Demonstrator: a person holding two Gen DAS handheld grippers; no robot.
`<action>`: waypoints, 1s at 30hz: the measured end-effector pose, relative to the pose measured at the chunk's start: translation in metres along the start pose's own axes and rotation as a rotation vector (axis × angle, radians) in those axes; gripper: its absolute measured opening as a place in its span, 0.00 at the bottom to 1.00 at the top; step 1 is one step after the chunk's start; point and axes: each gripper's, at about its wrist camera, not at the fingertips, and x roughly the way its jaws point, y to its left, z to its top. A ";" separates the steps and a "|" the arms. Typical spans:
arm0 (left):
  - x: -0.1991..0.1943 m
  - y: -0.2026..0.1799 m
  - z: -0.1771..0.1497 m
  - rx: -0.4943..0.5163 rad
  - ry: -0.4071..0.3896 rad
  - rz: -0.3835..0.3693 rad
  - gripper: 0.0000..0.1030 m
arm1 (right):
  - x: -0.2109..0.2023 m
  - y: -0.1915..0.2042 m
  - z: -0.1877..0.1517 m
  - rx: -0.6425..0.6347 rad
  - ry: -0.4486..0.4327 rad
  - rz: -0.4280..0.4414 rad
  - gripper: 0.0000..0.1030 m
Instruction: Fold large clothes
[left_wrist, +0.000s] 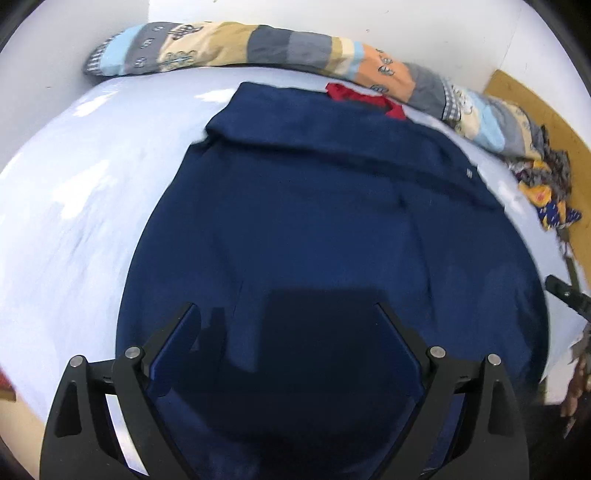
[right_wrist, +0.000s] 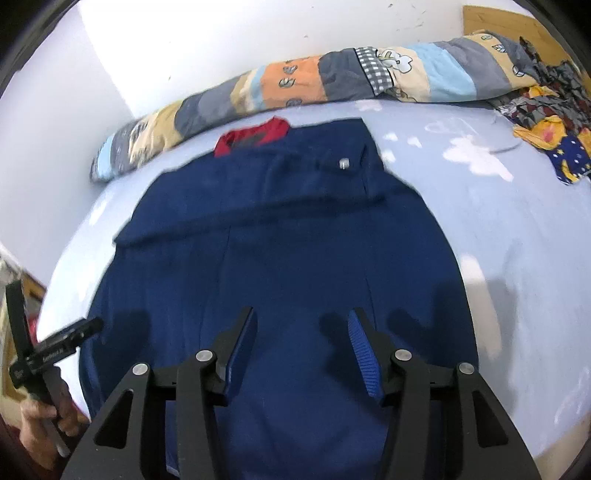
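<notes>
A wide bed covered in a pale blue sheet (left_wrist: 74, 192) fills the room from this side, running up to a plain white wall (right_wrist: 207, 48) at the far end. Spread flat across the middle of the sheet lies the big navy blue garment (left_wrist: 314, 221), its far part folded back over itself into a thick band, with a small silver button (right_wrist: 344, 164) showing on that band. A scrap of red cloth (left_wrist: 365, 99) peeks out from under its far edge. Along the far side of the bed, against the wall, lies a long rolled quilt in stripes of grey, tan, orange and light blue (right_wrist: 332, 79). At the far right corner sits a crumpled heap of yellow, dark blue and grey patterned clothes (right_wrist: 550, 122).

Both tools hang above the near part of the navy garment. The left gripper (left_wrist: 286, 314) has its black fingers spread wide with nothing clasped between them. The right gripper (right_wrist: 301, 319) is likewise released, its ribbed blue pads (right_wrist: 364, 354) apart and clear of the cloth. A hand (right_wrist: 48, 417) holds the left tool's handle at the near left.
</notes>
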 end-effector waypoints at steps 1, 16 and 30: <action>-0.002 0.000 -0.015 -0.002 0.009 0.004 0.91 | -0.005 0.002 -0.014 -0.009 -0.006 -0.009 0.52; 0.008 -0.009 -0.081 0.030 -0.027 0.104 1.00 | 0.037 0.047 -0.100 -0.125 0.155 -0.156 0.55; 0.009 -0.012 -0.086 0.034 -0.044 0.127 1.00 | 0.042 0.052 -0.112 -0.106 0.150 -0.178 0.78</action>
